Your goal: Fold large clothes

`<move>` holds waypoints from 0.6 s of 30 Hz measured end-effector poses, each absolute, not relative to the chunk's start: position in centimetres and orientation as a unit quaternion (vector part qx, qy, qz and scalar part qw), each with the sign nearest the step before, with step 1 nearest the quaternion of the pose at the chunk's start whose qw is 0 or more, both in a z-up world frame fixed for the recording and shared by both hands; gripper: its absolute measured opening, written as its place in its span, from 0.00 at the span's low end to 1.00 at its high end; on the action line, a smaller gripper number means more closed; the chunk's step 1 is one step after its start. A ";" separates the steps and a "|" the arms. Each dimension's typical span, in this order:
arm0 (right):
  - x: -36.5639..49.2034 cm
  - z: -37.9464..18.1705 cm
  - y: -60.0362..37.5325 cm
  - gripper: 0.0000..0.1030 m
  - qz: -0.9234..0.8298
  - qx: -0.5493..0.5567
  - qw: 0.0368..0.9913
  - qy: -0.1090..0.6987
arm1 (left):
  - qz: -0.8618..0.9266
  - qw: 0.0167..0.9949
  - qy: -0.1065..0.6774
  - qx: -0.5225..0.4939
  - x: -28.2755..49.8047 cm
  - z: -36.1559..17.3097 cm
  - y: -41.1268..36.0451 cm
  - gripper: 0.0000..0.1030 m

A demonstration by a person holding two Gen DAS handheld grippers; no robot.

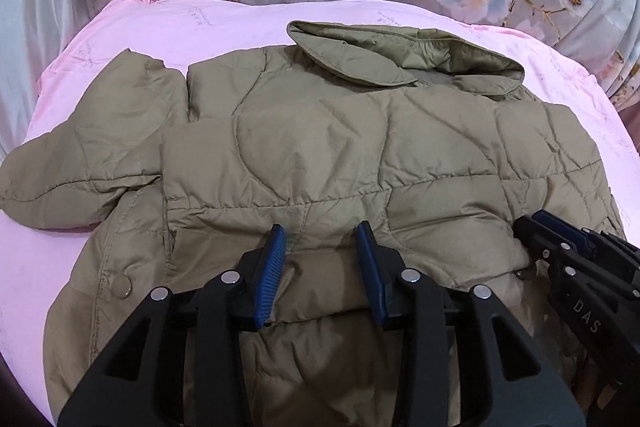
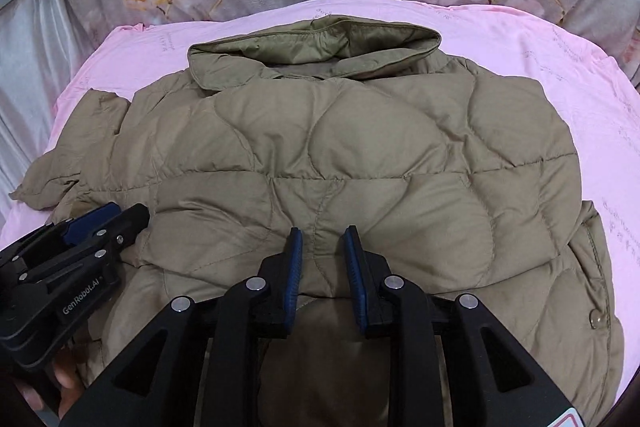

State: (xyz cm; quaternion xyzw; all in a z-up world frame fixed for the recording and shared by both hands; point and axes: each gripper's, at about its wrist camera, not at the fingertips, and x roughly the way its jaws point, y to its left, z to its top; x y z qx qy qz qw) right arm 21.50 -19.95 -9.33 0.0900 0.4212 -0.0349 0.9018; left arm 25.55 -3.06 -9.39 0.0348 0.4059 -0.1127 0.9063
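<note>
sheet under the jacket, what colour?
Plain pink sheet, faint printed script; the right wrist view shows it best.

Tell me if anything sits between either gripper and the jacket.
Nothing visible does. The left gripper and the right gripper are both right at the near fold of the olive quilted jacket, jaws apart with fabric between them. Only the pink sheet lies around the jacket.
</note>
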 end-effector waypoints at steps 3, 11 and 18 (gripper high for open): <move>21.5 -9.5 -20.0 0.22 -0.039 0.084 0.903 0.420 | -0.117 0.906 0.405 0.026 25.2 -9.4 -2.7 0.35; 17.8 -7.2 -20.9 0.37 -0.037 0.105 0.914 0.390 | -0.067 0.917 0.361 -0.153 25.3 -3.2 12.9 0.71; 12.0 -7.1 -21.3 0.55 -0.046 0.112 0.914 0.387 | 0.103 0.863 0.383 -0.314 29.5 -5.4 33.6 0.71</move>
